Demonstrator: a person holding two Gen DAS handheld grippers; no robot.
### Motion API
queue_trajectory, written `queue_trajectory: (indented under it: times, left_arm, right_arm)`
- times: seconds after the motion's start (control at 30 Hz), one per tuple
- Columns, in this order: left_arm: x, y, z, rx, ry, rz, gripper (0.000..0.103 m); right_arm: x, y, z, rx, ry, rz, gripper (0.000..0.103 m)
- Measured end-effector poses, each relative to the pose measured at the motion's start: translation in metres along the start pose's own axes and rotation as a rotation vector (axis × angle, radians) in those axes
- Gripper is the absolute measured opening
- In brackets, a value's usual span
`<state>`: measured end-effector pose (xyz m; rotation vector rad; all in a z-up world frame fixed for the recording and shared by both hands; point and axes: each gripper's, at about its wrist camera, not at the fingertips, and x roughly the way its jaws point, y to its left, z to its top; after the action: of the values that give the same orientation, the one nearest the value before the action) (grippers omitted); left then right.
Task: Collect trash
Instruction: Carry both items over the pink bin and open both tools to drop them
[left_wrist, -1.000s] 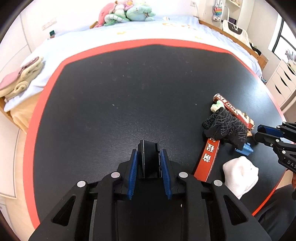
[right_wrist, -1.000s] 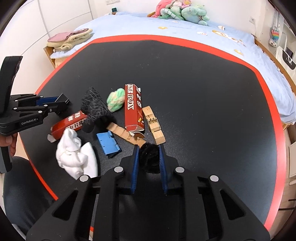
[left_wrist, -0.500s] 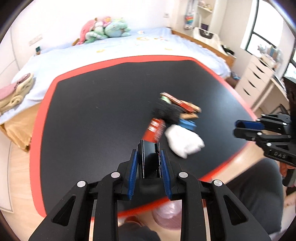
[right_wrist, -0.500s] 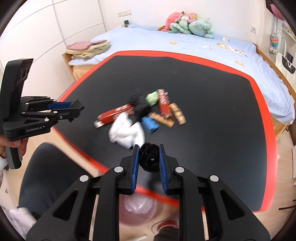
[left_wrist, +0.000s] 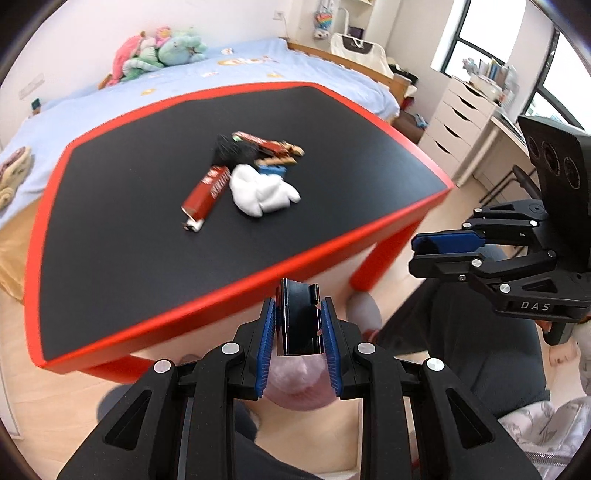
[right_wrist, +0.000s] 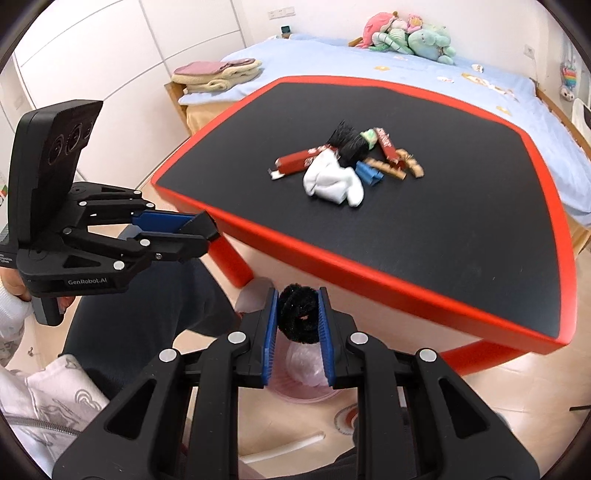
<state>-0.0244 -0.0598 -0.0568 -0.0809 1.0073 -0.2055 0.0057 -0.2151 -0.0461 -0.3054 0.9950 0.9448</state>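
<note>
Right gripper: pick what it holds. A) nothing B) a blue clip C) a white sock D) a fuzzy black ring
D: the right gripper is shut on a fuzzy black ring, while the white sock and blue clip lie on the table.

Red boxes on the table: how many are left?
2. One long red box lies at the left of the pile, beside the white cloth. The other red box lies at the pile's far side, partly behind the black mesh. More may be hidden underneath.
</note>
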Motion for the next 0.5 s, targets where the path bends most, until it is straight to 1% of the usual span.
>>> queue_trajectory:
  times: [0.17, 0.23, 0.27, 0.3, 0.33, 0.37, 0.4, 0.43, 0.47, 0.5]
  left_arm:
    - [0.0, -0.008, -0.008, 0.02, 0.015, -0.015, 0.025]
    - [0.0, -0.011, -0.008, 0.025, 0.019, -0.018, 0.026]
    - [0.0, -0.012, -0.009, 0.027, 0.018, -0.023, 0.029]
    - [0.0, -0.012, -0.009, 0.029, 0.018, -0.019, 0.041]
    - [0.0, -0.011, -0.008, 0.03, 0.017, -0.012, 0.049]
    - [0.0, -0.01, -0.008, 0.026, 0.009, -0.008, 0.064]
    - [-0.001, -0.008, -0.008, 0.017, -0.001, 0.0, 0.076]
    - [-0.002, -0.005, -0.007, 0.007, -0.009, 0.014, 0.08]
    - [-0.004, -0.004, -0.007, 0.001, -0.017, 0.025, 0.088]
    - [-0.006, -0.002, -0.007, -0.008, -0.029, 0.037, 0.09]
  right_arm:
    - [0.001, 0.005, -0.009, 0.001, 0.014, 0.012, 0.022]
    - [0.003, 0.005, -0.01, 0.0, 0.02, 0.02, 0.025]
    - [0.003, 0.006, -0.011, -0.003, 0.026, 0.024, 0.03]
    - [0.004, 0.005, -0.012, -0.007, 0.029, 0.021, 0.05]
    - [0.003, 0.005, -0.012, -0.007, 0.026, 0.02, 0.066]
    - [0.003, 0.005, -0.013, -0.007, 0.023, 0.018, 0.07]
    - [0.003, 0.004, -0.013, -0.007, 0.025, 0.012, 0.077]
    - [0.003, 0.003, -0.013, -0.007, 0.027, -0.001, 0.086]
    - [0.003, 0.001, -0.013, -0.002, 0.025, -0.013, 0.089]
    - [0.002, -0.001, -0.013, 0.004, 0.021, -0.015, 0.092]
